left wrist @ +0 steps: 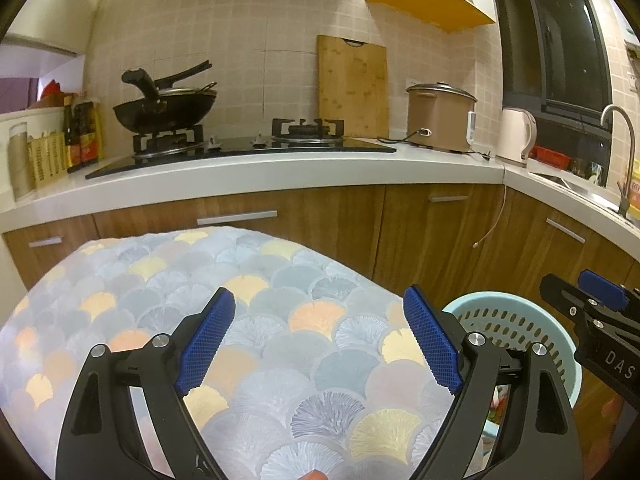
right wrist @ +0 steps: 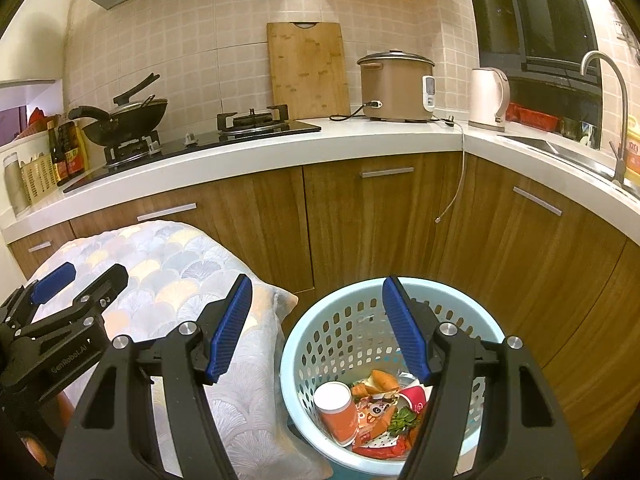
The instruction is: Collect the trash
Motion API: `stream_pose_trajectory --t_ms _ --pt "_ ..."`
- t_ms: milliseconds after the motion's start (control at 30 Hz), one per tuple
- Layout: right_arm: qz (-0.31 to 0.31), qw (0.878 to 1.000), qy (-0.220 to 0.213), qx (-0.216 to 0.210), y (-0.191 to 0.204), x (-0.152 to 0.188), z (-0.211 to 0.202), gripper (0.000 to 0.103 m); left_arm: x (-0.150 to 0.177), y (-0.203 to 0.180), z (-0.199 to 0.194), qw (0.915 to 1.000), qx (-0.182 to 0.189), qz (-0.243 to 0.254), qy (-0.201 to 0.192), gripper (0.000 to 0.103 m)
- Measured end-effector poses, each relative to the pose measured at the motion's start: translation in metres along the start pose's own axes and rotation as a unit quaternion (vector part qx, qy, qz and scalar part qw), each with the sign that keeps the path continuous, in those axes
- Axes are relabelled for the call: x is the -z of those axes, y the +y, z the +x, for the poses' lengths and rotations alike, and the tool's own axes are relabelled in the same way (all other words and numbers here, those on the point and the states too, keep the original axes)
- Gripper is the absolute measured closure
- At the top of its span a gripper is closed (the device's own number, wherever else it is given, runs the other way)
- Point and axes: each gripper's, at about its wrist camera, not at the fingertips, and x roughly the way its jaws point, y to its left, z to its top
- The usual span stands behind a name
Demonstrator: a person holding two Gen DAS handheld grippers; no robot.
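A light blue perforated basket (right wrist: 352, 320) stands on the floor beside a table covered with a fan-patterned cloth (right wrist: 168, 272). Inside lie an orange paper cup (right wrist: 336, 408), a red cup (right wrist: 414, 398), snack wrappers (right wrist: 374, 414) and green scraps. My right gripper (right wrist: 316, 320) hovers open above the basket's left rim, nothing between its blue pads. My left gripper (left wrist: 320, 334) hangs open over the cloth (left wrist: 168, 288), empty too. The basket (left wrist: 516, 320) shows at the lower right of the left wrist view, with the right gripper's finger (left wrist: 602, 294) above it. The left gripper (right wrist: 78, 280) appears at the left edge of the right wrist view.
Wooden cabinets (right wrist: 380, 220) run under a white L-shaped counter (right wrist: 280, 148) behind the basket. On the counter are a gas hob with a black wok (right wrist: 124, 118), a cutting board (right wrist: 308, 72), a rice cooker (right wrist: 394, 86), a kettle (right wrist: 488, 98) and a sink tap (right wrist: 616, 96).
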Motion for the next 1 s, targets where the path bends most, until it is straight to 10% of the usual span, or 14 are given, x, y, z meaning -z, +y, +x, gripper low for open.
stream_pose_trajectory --t_ms 1000 --pt "0.001 1.0 0.001 -0.006 0.0006 0.0006 0.0052 0.039 0.001 -0.0016 0.0001 1.0 0.001 0.001 0.002 0.019"
